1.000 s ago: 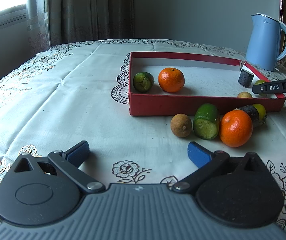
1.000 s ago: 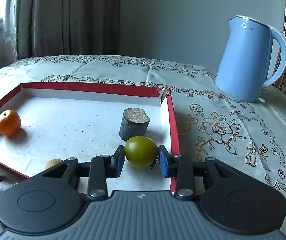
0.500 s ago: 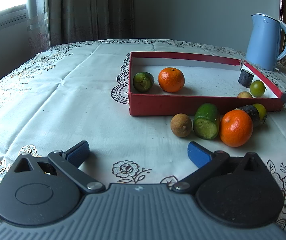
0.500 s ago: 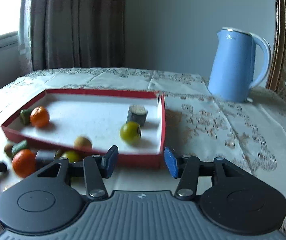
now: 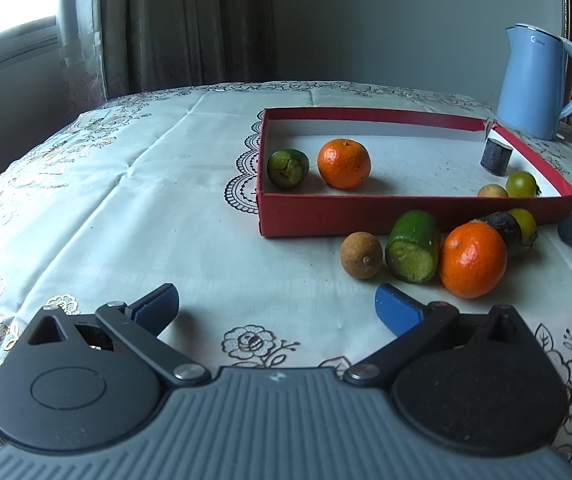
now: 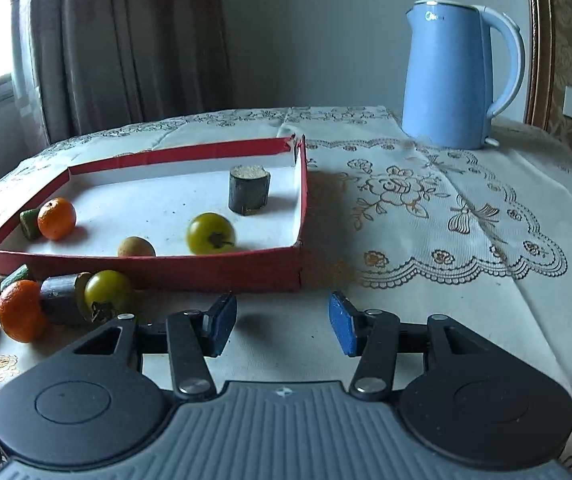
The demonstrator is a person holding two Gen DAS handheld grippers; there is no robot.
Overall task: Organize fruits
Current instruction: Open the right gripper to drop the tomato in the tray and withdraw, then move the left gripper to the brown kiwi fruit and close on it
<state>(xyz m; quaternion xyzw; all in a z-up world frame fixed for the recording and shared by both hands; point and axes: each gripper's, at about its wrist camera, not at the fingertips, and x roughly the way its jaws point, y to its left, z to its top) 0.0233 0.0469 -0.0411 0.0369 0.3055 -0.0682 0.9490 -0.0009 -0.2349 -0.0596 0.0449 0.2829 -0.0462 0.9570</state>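
right gripper (image 6: 281,326) jaws opening, empty | green tomato (image 6: 211,233) beyond, inside red box (image 6: 221,270)

- Daylight is entering from a window (image 5: 1,32) at far left, blowing out to white in both views.
- The rest of the room is staying dim; the curtain (image 5: 173,20) and the far wall are reading dark and grey.
- Soft shadows are falling to the right of the fruit, as under the orange (image 5: 344,163) inside the red box (image 5: 366,216).
- Fisheye distortion is bending the tablecloth (image 5: 125,208) edges and the kettle (image 6: 452,76) outward.
- Slight blur is smearing the green tomato (image 6: 211,233) in the right wrist view; the rest is holding fairly sharp.
- Corners are darkening into vignette.
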